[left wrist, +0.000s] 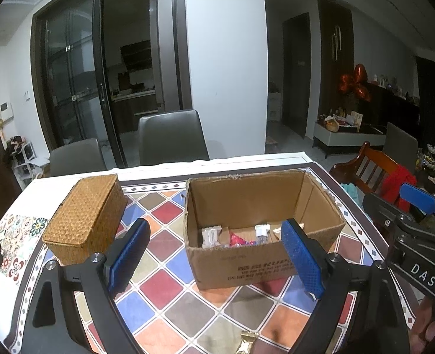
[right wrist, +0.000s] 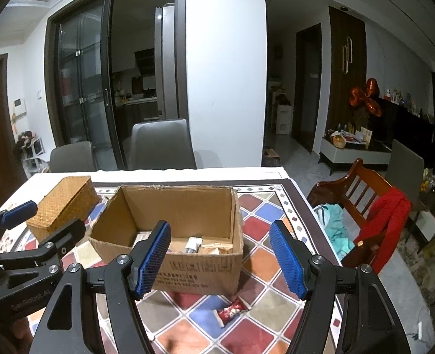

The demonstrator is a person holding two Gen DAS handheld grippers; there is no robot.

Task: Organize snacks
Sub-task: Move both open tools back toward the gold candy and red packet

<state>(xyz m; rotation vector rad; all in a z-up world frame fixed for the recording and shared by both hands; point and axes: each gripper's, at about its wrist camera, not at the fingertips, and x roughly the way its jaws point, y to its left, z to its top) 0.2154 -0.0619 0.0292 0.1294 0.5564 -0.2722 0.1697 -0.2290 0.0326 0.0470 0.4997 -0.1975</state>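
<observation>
Both tongs hang released and empty above the table with the multicoloured diamond-patterned cloth [right wrist: 264, 221]: the left gripper [left wrist: 217, 261] and the right gripper [right wrist: 220, 261] each have blue pads spread wide. Between them and the far edge sits the open brown cardboard box [left wrist: 247, 262] holding wrapped snacks [left wrist: 241, 237]. A red-wrapped snack [right wrist: 231, 311] lies on the cloth just before the box; a woven wicker lidded basket [left wrist: 84, 221] stands to its left

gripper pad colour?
Blue, textured pads on both grippers; clearest in the right wrist view.
</observation>
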